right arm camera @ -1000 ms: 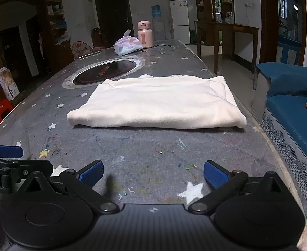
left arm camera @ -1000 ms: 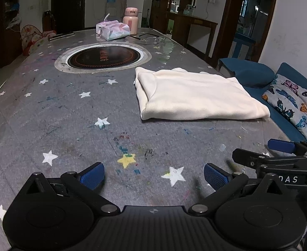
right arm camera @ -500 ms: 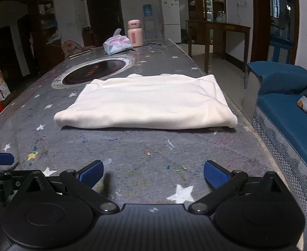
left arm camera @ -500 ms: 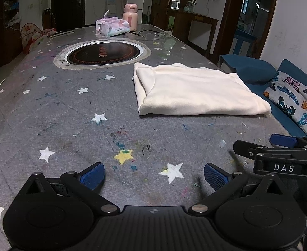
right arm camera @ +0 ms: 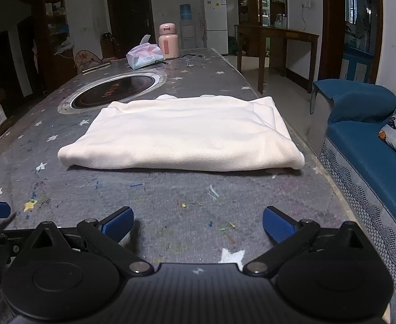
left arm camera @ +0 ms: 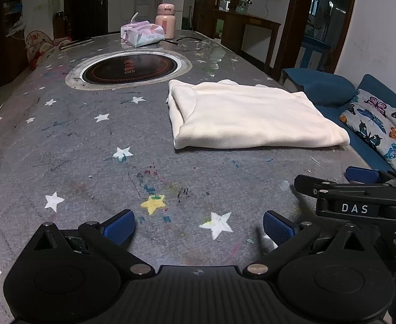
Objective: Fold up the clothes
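Observation:
A cream garment point(left arm camera: 252, 116) lies folded into a flat rectangle on the grey star-patterned table point(left arm camera: 76, 148), near its right edge; the right wrist view shows the same cream garment point(right arm camera: 187, 135) straight ahead. My left gripper point(left arm camera: 198, 228) hovers low over the table's near part, open and holding nothing, well short of the cloth. My right gripper point(right arm camera: 198, 225) is open too, empty, facing the garment's near folded edge from a short distance. The right gripper's body point(left arm camera: 359, 197) shows at the left view's right side.
A round black cooktop point(left arm camera: 129, 66) is set into the table beyond the garment. A tissue pack point(left arm camera: 142, 33) and a pink bottle point(left arm camera: 165, 21) stand at the far end. A blue sofa point(right arm camera: 373, 148) with a butterfly cushion point(left arm camera: 381, 127) runs along the table's right edge.
Both grippers have drawn back a little from the garment and shifted slightly; the cloth has not moved. Both stay open.

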